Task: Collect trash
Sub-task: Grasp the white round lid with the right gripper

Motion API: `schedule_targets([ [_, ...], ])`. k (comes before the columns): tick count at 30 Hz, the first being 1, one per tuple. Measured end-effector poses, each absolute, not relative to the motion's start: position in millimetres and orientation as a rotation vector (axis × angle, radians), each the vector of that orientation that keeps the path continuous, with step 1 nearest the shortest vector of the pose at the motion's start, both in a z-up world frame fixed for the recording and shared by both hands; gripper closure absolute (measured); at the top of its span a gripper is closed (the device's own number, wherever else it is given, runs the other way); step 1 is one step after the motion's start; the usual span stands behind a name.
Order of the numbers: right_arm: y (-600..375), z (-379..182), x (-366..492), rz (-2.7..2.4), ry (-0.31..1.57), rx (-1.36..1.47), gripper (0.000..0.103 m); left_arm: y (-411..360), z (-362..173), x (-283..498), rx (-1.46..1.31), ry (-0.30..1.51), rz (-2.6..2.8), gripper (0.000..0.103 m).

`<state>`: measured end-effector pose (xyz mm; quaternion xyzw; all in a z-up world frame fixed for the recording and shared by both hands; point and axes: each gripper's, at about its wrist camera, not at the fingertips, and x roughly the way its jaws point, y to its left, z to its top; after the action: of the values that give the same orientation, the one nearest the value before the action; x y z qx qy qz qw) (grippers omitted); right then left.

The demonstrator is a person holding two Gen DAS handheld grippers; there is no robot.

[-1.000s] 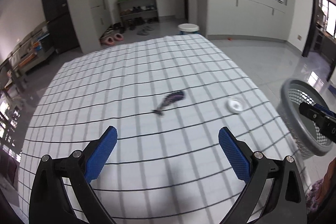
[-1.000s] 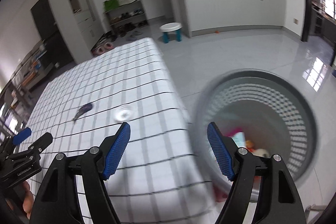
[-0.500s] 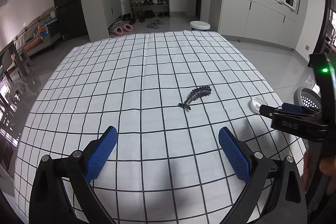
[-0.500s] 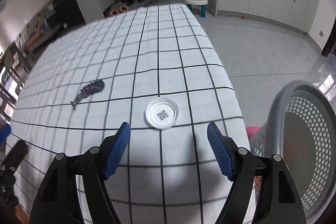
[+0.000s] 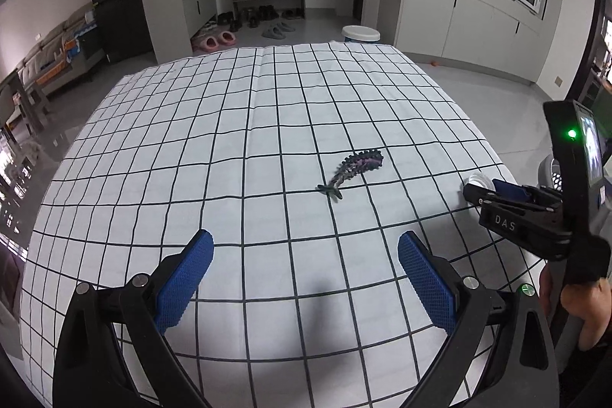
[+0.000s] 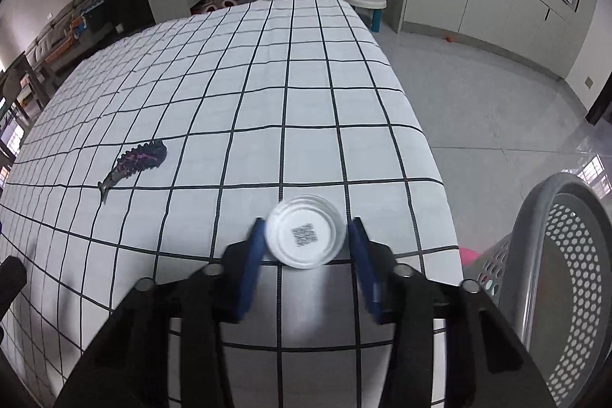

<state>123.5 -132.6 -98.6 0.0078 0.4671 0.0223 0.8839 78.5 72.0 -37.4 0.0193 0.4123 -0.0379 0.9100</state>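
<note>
A table covered with a white cloth with a black grid (image 6: 306, 71) fills both views. Near its right edge lies a small round white plastic lid (image 6: 306, 231) with a dark printed code in its middle. The right gripper (image 6: 306, 247) is lowered over this lid, and its jaws are closing: the two blue pads (image 6: 252, 266) stand on the left and right sides of the lid, very close to its rim. The pads look blurred, so I cannot tell if they already press on it. The lid lies flat on the cloth.

To the far left of the lid, well apart from it, lies a dark toy fish with purple stripes and small spikes (image 6: 134, 163), its tail pointing to the near left.

On the floor at the right of the table stands a grey perforated plastic basket (image 6: 566, 255), near the table corner.

The left gripper (image 5: 306, 278) hangs above the near part of the cloth. Its jaws are wide open and nothing is between them. From its camera, the toy fish is farther away and a little to the right, and the right gripper is at the right edge.
</note>
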Motion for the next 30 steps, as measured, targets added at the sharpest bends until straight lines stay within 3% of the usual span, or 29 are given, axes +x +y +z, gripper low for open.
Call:
schedule_targets([
  [30, -152.0, -66.5, 92.0, 0.115, 0.879, 0.15, 0.064, 47.0, -48.4, 138.2, 0.057, 0.924, -0.157, 0.008],
])
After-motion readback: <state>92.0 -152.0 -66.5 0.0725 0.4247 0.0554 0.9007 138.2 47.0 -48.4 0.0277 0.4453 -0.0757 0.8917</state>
